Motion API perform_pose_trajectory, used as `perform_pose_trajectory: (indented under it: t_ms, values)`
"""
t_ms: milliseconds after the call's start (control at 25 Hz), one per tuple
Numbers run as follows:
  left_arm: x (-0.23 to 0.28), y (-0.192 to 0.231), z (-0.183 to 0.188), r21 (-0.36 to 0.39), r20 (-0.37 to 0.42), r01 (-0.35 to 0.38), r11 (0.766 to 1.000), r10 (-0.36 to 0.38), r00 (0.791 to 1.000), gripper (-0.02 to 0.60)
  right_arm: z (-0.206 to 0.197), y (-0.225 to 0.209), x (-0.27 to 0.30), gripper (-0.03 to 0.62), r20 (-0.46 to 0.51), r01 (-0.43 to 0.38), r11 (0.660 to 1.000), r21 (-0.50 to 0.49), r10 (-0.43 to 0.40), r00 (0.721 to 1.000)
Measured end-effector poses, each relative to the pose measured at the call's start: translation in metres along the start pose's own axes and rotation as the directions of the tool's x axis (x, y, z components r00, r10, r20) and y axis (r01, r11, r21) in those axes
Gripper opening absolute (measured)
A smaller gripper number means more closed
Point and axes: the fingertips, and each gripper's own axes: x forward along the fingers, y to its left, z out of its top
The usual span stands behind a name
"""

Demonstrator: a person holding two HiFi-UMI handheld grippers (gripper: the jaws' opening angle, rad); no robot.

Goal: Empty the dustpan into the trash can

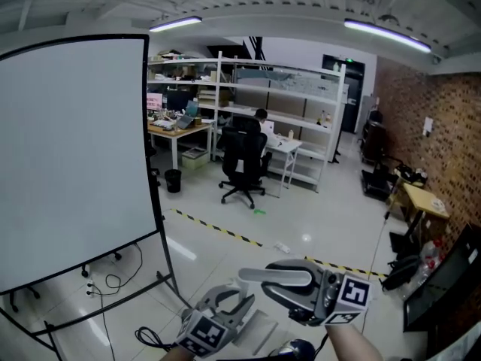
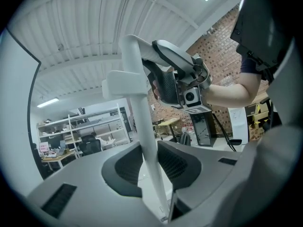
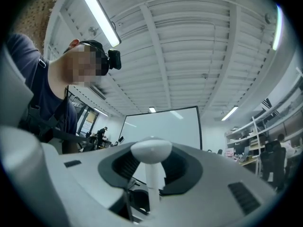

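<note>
dustpan handle (image 2: pixel 142 126) is in both tools. left tool (image 2: pixel 152 163) is closed on the white shaft low down, with a pad tight on each side. right tool (image 3: pixel 152 170) is clamped on the rounded top end of the same handle. in the head view it sits higher and further right than the left one. the handle's long axis runs up out of the left tool, then leans over to the right tool.

the pan end hangs below the tools and is mostly out of frame. a pale ribbed shape (image 1: pixel 259 328) under them may be it, can't tell.

likely target is the small black bin (image 1: pixel 173 180) on the floor by the desk (image 1: pixel 176 131). it's ahead and to the left, well apart from the tools, beyond the striped tape line (image 1: pixel 225 232) and past the whiteboard (image 1: pixel 71 156) edge. the left tool is on the nearer side.

my read: this is the carry phase and nothing is dumped yet. next move needs the pan mouth over the bin rim before the handle tips. watch the whiteboard's stand legs on the way.
</note>
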Motion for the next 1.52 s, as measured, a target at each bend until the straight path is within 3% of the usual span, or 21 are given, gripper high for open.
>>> perform_pose_trajectory:
  t_ms: [480,1000,1200,1520]
  values:
    - [-0.032,0.031,-0.020,-0.001,-0.032,-0.063,0.998,0.063,0.998,0.101,-0.015,0.004,0.040,0.149,-0.013,-0.065,0.997,0.044,0.066,0.998]
    - [-0.006,0.049,-0.017,0.050,-0.070,-0.109,0.993,0.112,0.991,0.101,-0.018,-0.024,0.030,0.149,-0.010,-0.138,0.990,0.010,0.138,0.990]
    - [0.010,0.057,-0.008,0.069,-0.091,-0.137,0.988,0.143,0.986,0.103,0.000,-0.040,0.029,0.149,0.062,-0.187,0.982,-0.022,0.188,0.980]
    - [0.021,0.072,-0.024,0.095,-0.129,-0.204,0.974,0.215,0.968,0.106,-0.009,-0.055,0.030,0.149,0.087,-0.276,0.961,-0.011,0.276,0.957]
